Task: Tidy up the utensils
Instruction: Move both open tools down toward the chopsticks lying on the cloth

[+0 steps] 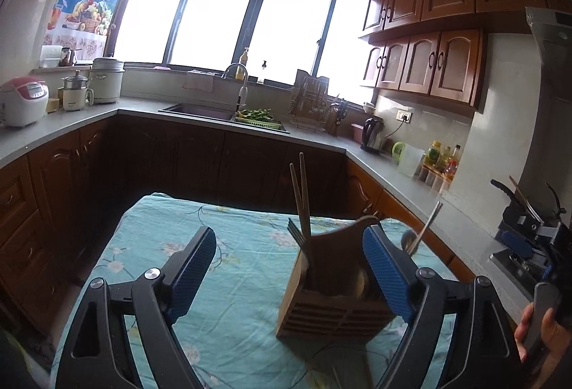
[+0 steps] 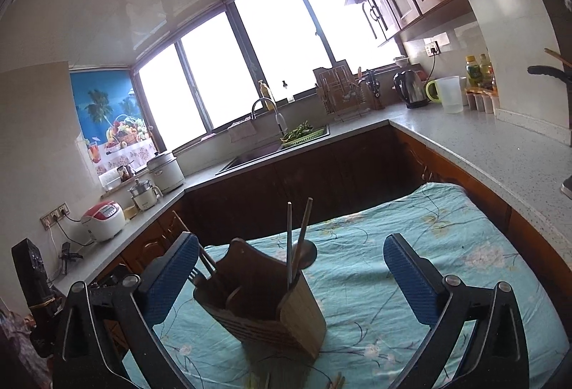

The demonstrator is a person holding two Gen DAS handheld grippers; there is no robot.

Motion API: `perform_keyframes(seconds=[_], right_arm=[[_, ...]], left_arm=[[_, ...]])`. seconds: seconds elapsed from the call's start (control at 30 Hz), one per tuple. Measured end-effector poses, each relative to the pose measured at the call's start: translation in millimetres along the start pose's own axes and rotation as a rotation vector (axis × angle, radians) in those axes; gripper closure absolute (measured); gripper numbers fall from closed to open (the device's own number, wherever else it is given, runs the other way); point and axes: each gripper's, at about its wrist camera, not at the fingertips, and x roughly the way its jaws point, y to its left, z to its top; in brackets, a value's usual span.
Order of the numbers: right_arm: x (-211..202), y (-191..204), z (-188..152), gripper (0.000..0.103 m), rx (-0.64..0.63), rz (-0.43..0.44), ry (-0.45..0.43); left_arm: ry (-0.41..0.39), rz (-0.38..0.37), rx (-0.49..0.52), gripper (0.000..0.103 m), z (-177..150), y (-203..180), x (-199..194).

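The wooden utensil holder (image 1: pixel 332 296) stands upright on the counter (image 1: pixel 228 267), which is spread with a teal flowered cloth. Chopsticks (image 1: pixel 302 196), a fork (image 1: pixel 295 232) and a spoon (image 1: pixel 411 240) poke up out of it, their long axes close to vertical with a slight lean.

Both claws are spread wide and grip nothing. In the left wrist view the left claw (image 1: pixel 289 269) has the holder on its right side, close against its right finger (image 1: pixel 384 273); whether they touch I cannot tell. In the right wrist view the right claw (image 2: pixel 291 276) has the holder (image 2: pixel 264 314) left of centre, its back corner near the left finger (image 2: pixel 171 278), with open cloth toward the other finger.

So the holder sits between the two hands, in toward the middle from each, and neither looks clearly nearer. At the bottom edge of the right wrist view a few thin sticks (image 2: pixel 338 380), likely more chopsticks, lie flat on the cloth below the holder, nearer the camera than the fingertips. If those are next, the claw probably has to draw back and dip, closing across their narrow width.
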Motion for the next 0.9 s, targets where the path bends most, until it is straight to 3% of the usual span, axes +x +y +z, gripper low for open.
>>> perform_keyframes(seconds=[0.2,0.5,0.9], right_arm=[[-31.6,-13.5,-29.8,0.000,0.008,-0.041,0.053],[-61.6,-31.2,-75.5,0.000,0.029,-0.100,0.136],[-60.2,-46.8,-110.2,0.000,0.068,-0.118,0.210]], left_arm=[[0.061,-0.010,-0.014,0.016,-30.3,-11.2,-42.9],[0.147,-0.019,-0.051,0.016,-42.5,-16.6,-77.7],[0.324,-0.010,-0.055,0.018,-58.2,-27.9,-60.6]])
